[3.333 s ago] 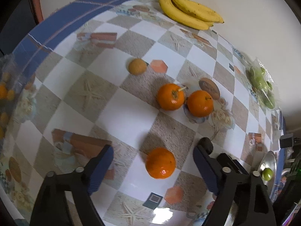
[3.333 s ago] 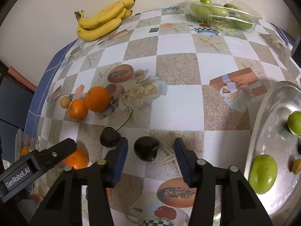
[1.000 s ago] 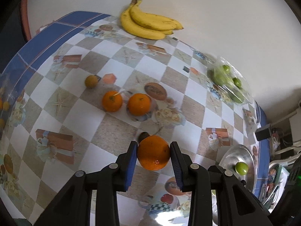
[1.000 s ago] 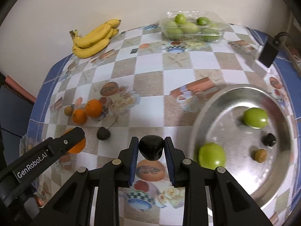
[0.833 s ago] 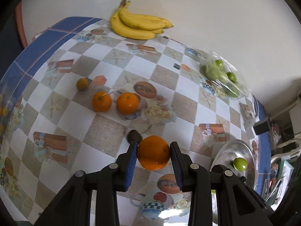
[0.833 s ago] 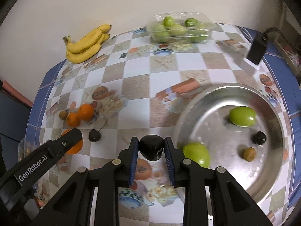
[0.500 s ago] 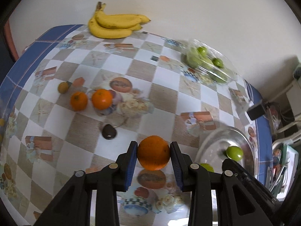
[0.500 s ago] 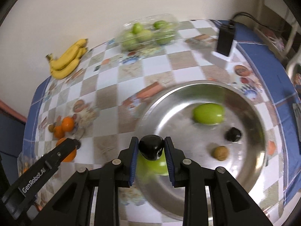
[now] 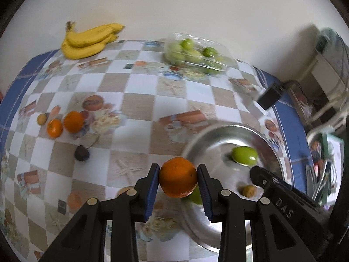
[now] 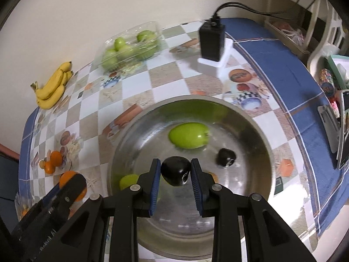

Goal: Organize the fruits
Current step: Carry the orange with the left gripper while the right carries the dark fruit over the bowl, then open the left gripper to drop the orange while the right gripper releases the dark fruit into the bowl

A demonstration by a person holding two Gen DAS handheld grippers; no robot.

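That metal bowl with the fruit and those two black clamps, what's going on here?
A person is sorting fruit with a handheld gripper in each hand. The left gripper is shut on an orange, held near the rim of the metal bowl. The right gripper is shut on a dark plum, held over the bowl, which already holds green fruits and a few small ones. Two oranges, another dark fruit and bananas wait on the table.
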